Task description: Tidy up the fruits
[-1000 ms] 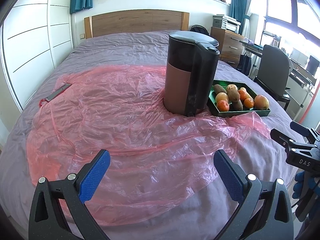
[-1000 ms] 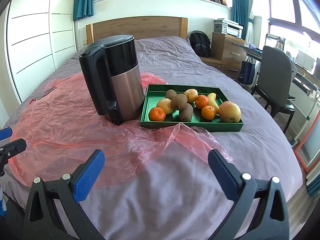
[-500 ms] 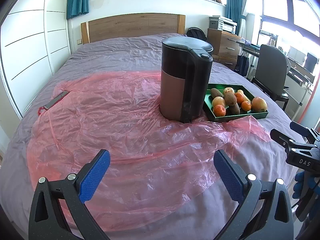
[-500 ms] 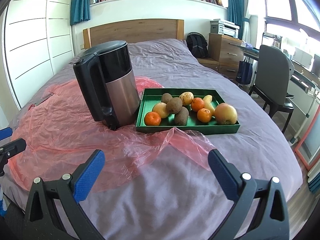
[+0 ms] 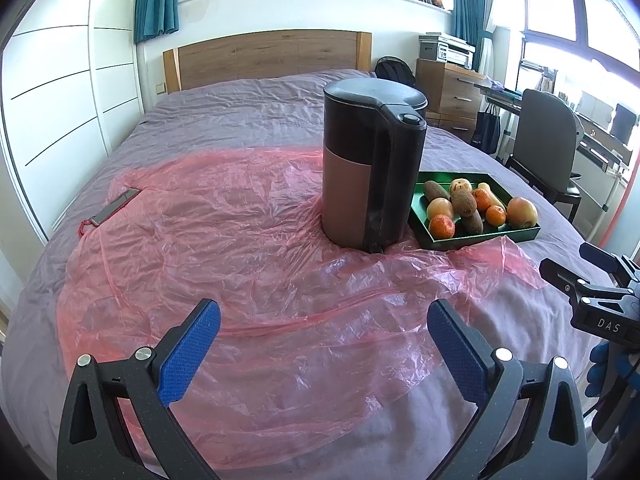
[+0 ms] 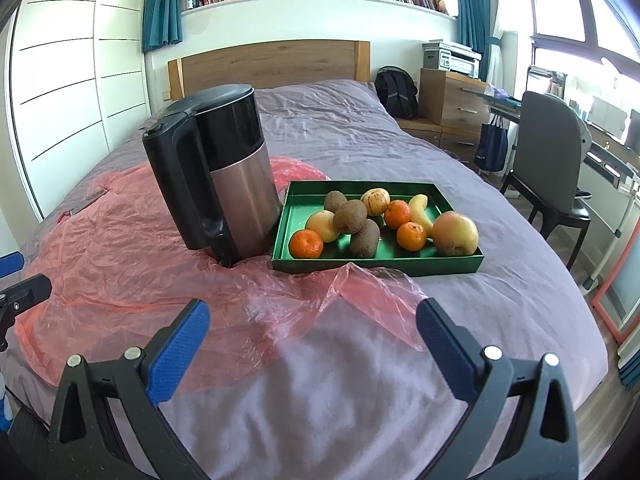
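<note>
Bedroom, purple bedspread [image 6: 400, 152] under a pink plastic sheet [image 5: 200, 248]. Left gripper [image 5: 320, 344] and right gripper [image 6: 312, 340]: both spread wide, empty, low over the near bed edge. Change over the last second: views shift slightly, fruit unmoved, no grasp made. Green tray [image 6: 400, 264], well ahead of the right gripper beside an electric kettle [image 6: 224, 176], holds mandarins [image 6: 306, 244], kiwis [image 6: 351, 216] and an apple [image 6: 455, 234], mixed.
</note>
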Demonstrator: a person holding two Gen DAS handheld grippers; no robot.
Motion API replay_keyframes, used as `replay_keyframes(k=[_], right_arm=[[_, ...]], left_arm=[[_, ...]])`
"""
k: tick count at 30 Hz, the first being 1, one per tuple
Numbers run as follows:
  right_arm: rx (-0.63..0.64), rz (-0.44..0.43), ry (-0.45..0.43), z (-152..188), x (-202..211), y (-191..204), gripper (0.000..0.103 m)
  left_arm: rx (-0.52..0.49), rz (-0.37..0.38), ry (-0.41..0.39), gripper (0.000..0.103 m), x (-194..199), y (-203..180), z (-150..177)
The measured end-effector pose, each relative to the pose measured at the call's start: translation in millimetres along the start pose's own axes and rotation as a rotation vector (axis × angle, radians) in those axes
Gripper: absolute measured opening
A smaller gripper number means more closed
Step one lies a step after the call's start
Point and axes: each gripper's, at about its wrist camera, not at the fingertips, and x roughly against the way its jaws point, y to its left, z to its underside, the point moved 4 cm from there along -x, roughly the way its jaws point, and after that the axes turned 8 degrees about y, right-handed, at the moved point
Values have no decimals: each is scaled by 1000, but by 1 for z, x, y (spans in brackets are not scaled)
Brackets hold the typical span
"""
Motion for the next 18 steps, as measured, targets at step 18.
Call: replay_keyframes(k=[18], right_arm=[[-16, 4, 10, 5, -4, -6, 103]], left_arm=[[9, -12, -1, 102, -1, 0, 1]])
